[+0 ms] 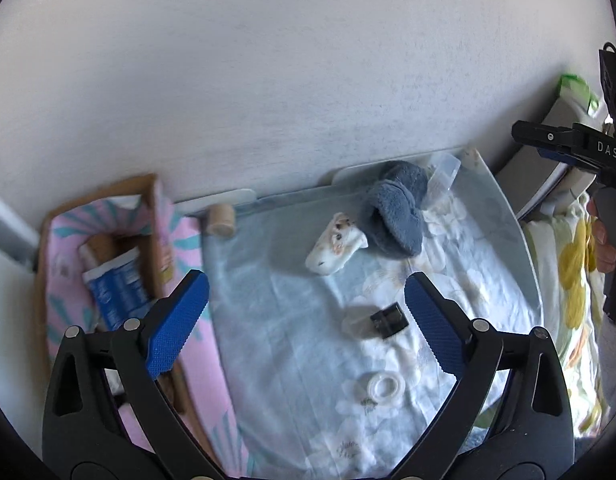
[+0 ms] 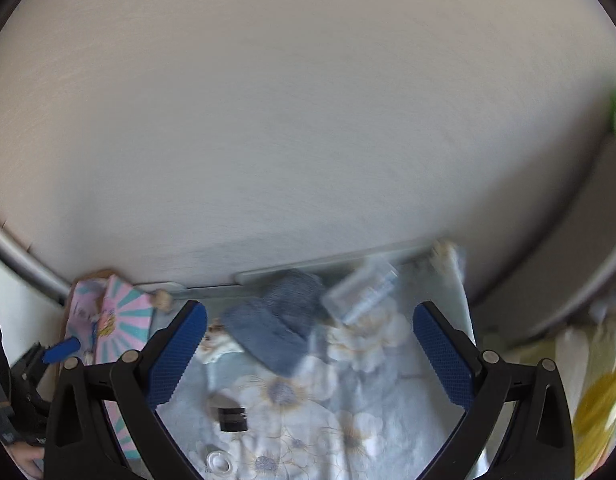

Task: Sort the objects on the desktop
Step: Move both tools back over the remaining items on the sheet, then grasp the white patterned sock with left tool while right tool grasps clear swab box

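Left hand-held gripper (image 1: pixel 305 314) view alone shows blue packet (image 1: pixel 117 294)

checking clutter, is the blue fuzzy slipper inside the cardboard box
No, the blue fuzzy slipper lies on the floral cloth, right of the cardboard box.

Your right hand-held gripper (image 2: pixel 310 354) hangs over the floral cloth (image 2: pixel 348 420) with its blue pads spread wide and nothing between them. Ahead lie a grey-blue sock (image 2: pixel 275 332) and, beside it, a blurred clear bottle (image 2: pixel 362 290). A small black box (image 2: pixel 232 419) sits nearer, a clear ring (image 2: pixel 218 462) below it. A pink box (image 2: pixel 119 320) stands left.
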A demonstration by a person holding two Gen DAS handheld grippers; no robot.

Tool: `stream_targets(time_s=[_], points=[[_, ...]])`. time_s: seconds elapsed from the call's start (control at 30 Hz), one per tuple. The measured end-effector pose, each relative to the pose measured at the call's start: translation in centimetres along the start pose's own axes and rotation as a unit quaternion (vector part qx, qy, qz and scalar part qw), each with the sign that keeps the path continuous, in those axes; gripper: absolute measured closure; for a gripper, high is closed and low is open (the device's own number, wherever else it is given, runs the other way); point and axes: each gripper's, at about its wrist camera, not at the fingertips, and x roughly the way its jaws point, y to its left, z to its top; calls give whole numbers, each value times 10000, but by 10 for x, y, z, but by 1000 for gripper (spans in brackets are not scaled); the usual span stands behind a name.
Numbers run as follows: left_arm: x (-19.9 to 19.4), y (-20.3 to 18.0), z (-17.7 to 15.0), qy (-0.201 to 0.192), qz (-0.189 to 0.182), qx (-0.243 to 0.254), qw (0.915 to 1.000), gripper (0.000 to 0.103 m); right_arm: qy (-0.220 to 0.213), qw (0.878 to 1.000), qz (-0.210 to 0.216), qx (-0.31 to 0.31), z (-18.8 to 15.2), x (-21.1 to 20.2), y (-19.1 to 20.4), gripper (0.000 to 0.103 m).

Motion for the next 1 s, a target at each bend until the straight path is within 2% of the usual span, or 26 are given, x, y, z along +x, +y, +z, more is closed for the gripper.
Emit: stream_targets(time_s=[0.1,0.23,0.33,0.4,0.47,0.5,0.6,0.83,1.0], points=[[31,-8,5,133,-70,128,9998,19,47,9974,-379,619,-6,23,-20,0],[75,-17,7,353,-119,338,9987,27,131,9900,-233,1387,-11,60,-39,1],[100,-23,7,418,-93,529,9977,27,160,9828,-257,1822,-7,88,-44,8],[113,-24,6,470,-58,622,9969,27,207,9774,-333,2077,-5,102,-48,17],[126,-25,5,555,-31,671,9962,31,348,9710,-422,2326,-5,116,-54,25],[132,-24,3,622,-31,690,9957,35,438,9673,-448,2459,-5,124,-57,30],[144,-20,2,786,-61,664,9947,43,640,9599,-473,2688,-8,140,-61,35],[148,-16,2,761,-110,704,9945,43,700,9541,-530,2863,-8,151,-66,38],[155,-20,2,825,-130,879,9926,43,726,9512,-474,2961,-7,156,-69,48]])
